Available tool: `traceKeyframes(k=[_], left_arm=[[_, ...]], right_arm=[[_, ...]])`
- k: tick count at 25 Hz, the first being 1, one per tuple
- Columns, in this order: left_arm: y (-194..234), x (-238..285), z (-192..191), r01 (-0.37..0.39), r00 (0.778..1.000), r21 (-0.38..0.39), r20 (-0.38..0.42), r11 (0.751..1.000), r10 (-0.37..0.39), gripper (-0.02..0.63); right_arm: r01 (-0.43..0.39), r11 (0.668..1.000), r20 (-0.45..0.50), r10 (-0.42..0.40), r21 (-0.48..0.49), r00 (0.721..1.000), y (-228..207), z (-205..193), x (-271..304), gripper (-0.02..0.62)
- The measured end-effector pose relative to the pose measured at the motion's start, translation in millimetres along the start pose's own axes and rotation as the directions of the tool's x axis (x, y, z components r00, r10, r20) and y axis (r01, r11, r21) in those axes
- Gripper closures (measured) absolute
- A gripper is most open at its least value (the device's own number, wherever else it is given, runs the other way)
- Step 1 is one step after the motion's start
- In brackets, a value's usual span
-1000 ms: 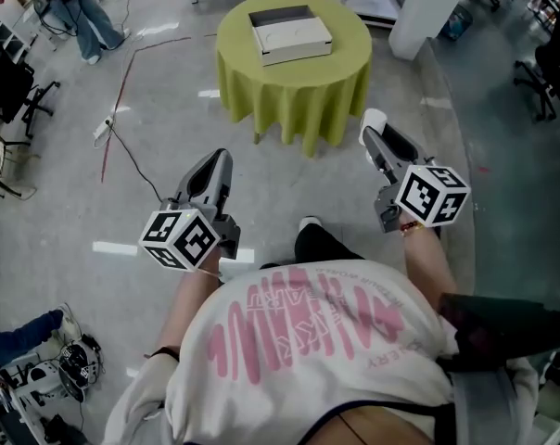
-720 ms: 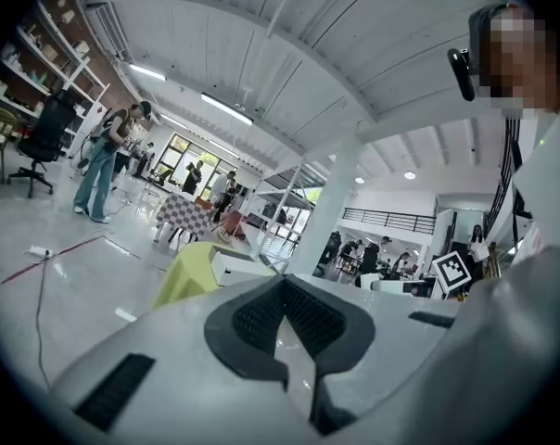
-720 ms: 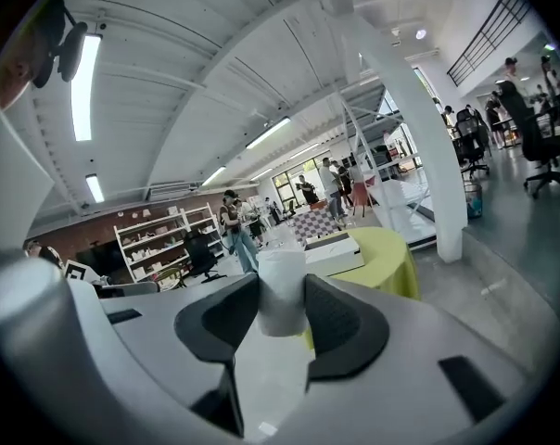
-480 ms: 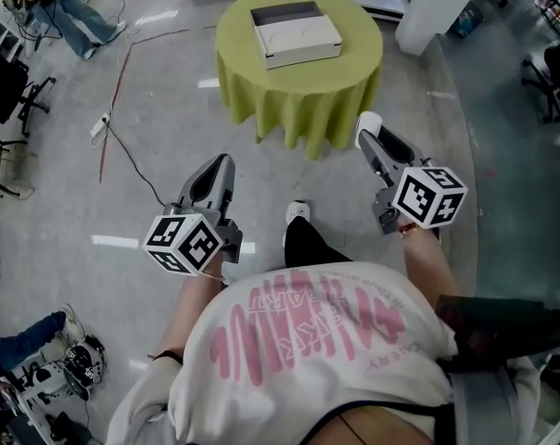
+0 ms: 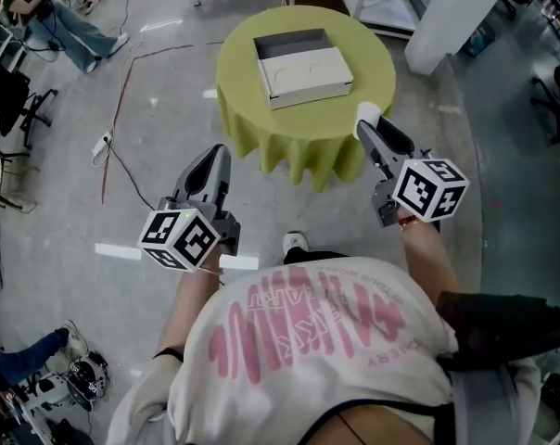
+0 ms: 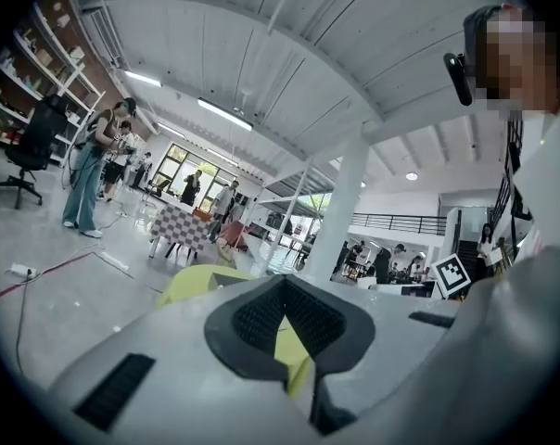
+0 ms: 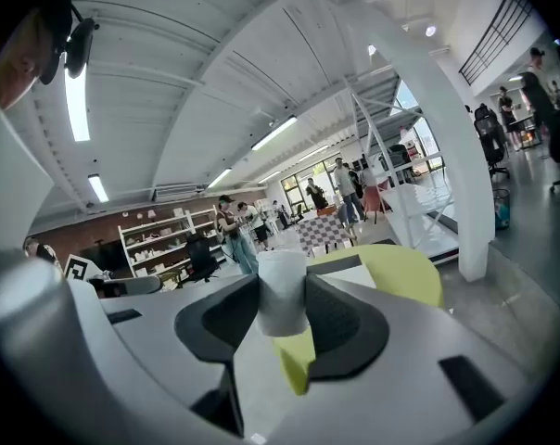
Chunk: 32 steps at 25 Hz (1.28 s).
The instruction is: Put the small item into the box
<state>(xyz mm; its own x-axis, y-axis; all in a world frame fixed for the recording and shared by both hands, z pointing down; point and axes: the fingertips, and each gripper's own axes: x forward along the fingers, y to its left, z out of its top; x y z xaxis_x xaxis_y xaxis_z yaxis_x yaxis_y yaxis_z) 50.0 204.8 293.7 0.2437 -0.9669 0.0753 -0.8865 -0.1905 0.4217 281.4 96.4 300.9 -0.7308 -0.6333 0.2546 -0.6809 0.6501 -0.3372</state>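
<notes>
Right gripper view | right tongs clamped small white item | left tongs closed, empty | box on tabletop not yet reached; insertion undone.

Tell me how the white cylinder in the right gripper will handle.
The white cylinder looks light and stiff: the right gripper pinches it without visible denting. Its round side may roll if laid down in the box.

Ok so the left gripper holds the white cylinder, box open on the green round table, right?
No: the right gripper holds the white cylinder, as the right gripper view shows. The left gripper is shut and empty. The box does sit open on the green round table.
</notes>
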Motion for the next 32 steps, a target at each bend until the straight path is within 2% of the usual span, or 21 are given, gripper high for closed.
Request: traceKeyframes(k=[9,21,27,32], left_arm=[[23.5,54.6,41.8,-0.012,1.0,0.035,0.022,0.999,0.012,0.598],[42.3,87.7,48.4,-0.021,1.0,0.033,0.015,0.999,0.02,0.6],[78.6,101.3,46.0,-0.06,0.998,0.005,-0.01,0.998,0.061,0.6],[105.8,124.7,50.6,-0.03,0.999,-0.004,-0.032,1.0,0.03,0.6]], right_arm=[[-0.049,0.999,0.044,0.049,-0.001,0.998,-18.1,52.4,66.2,0.438],[-0.072,0.997,0.028,0.072,0.009,0.997,-35.3,57.9,107.7,0.437],[-0.069,0.997,-0.005,0.07,0.025,0.998,-41.5,50.6,142.0,0.438],[-0.046,0.998,-0.012,0.046,0.051,0.999,-44.4,49.7,175.5,0.439]])
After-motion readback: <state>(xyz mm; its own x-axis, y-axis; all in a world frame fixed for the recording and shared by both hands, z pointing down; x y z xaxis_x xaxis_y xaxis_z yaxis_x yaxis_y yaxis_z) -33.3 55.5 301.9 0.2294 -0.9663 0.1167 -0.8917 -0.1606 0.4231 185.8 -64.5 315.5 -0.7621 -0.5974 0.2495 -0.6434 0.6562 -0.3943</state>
